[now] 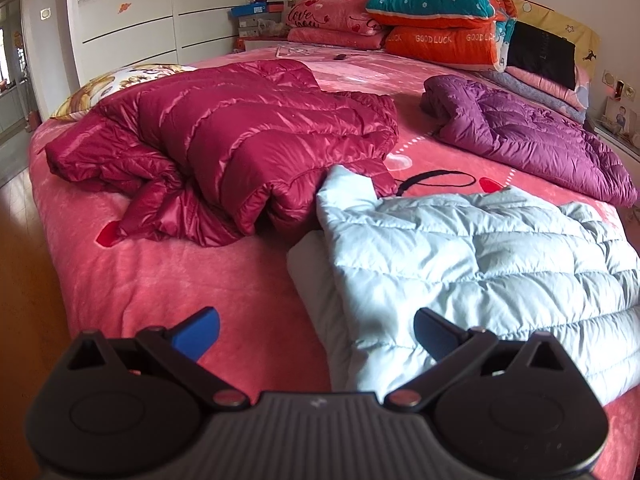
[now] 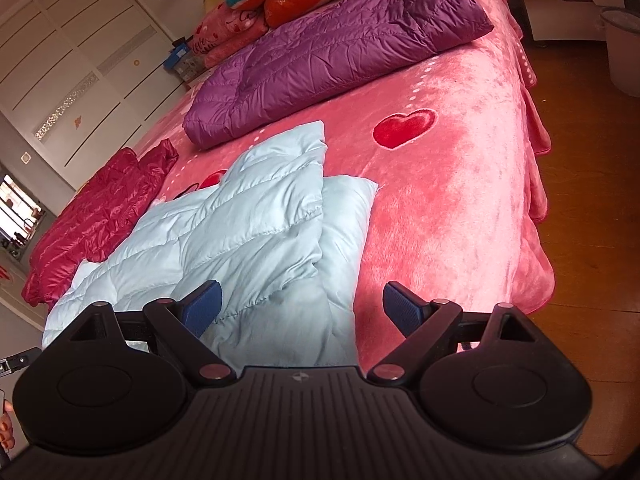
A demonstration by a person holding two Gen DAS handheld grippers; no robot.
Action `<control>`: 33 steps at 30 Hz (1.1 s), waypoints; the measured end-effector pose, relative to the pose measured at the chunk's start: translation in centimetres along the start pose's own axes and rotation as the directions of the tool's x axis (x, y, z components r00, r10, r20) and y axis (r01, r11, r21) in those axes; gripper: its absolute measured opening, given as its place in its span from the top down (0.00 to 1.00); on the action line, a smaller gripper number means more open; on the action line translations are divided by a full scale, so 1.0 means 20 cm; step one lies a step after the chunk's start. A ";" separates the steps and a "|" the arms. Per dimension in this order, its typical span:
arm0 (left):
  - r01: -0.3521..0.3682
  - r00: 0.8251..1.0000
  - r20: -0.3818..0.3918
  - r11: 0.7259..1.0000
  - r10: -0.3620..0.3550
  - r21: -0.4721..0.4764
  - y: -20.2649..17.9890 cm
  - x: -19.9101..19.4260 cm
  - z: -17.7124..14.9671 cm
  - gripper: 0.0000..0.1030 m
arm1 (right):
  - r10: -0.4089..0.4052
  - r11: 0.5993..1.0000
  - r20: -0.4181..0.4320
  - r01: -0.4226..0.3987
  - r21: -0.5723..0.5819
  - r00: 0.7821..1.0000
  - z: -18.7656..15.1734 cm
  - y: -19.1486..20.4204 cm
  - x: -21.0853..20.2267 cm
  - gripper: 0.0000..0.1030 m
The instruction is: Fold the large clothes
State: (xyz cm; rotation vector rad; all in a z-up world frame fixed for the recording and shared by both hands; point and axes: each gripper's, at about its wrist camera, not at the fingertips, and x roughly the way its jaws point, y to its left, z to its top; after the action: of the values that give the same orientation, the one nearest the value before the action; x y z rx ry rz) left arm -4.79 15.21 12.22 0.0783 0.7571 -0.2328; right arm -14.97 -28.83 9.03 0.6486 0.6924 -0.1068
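A pale blue quilted jacket (image 1: 472, 256) (image 2: 224, 236) lies partly folded on the pink bed near its front edge. My left gripper (image 1: 316, 332) hovers open over the jacket's left corner, nothing between its blue pads. My right gripper (image 2: 302, 308) is open above the jacket's right edge, where a sleeve (image 2: 344, 216) lies flat. A crumpled red puffer jacket (image 1: 224, 148) (image 2: 92, 216) lies to the left. A purple puffer jacket (image 1: 532, 136) (image 2: 336, 52) lies folded further back on the right.
The pink plush blanket (image 1: 180, 280) (image 2: 460, 184) with red hearts covers the bed. Stacked folded quilts and pillows (image 1: 436, 16) sit at the headboard. A white wardrobe (image 1: 132, 12) stands at back left. Wooden floor (image 2: 588, 200) and a white bin (image 2: 624, 52) lie right of the bed.
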 end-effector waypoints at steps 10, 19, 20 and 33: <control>0.122 0.986 -0.090 0.979 -0.138 -0.162 0.14 0.18 0.00 0.01 | 0.032 0.999 -0.029 -0.033 -0.015 0.999 0.04 -0.02 0.07 0.00; 0.212 0.960 -0.112 0.928 -0.256 -0.307 0.22 0.31 -0.02 0.01 | 0.055 0.998 -0.051 -0.056 -0.030 0.997 0.05 -0.01 0.13 0.00; 0.219 0.958 -0.112 0.926 -0.263 -0.307 0.21 0.32 -0.02 0.01 | 0.061 0.998 -0.051 -0.062 -0.025 0.997 0.05 -0.01 0.13 0.00; 0.397 0.892 -0.072 0.850 -0.446 -0.345 0.17 0.49 0.04 0.01 | 0.220 0.969 -0.064 -0.211 0.125 0.973 0.09 -0.09 0.22 0.00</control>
State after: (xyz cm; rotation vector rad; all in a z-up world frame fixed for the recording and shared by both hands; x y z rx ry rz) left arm 3.39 16.55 5.95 -0.3937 0.9504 -0.5254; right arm -11.11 -30.75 6.43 0.8408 0.6891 0.0803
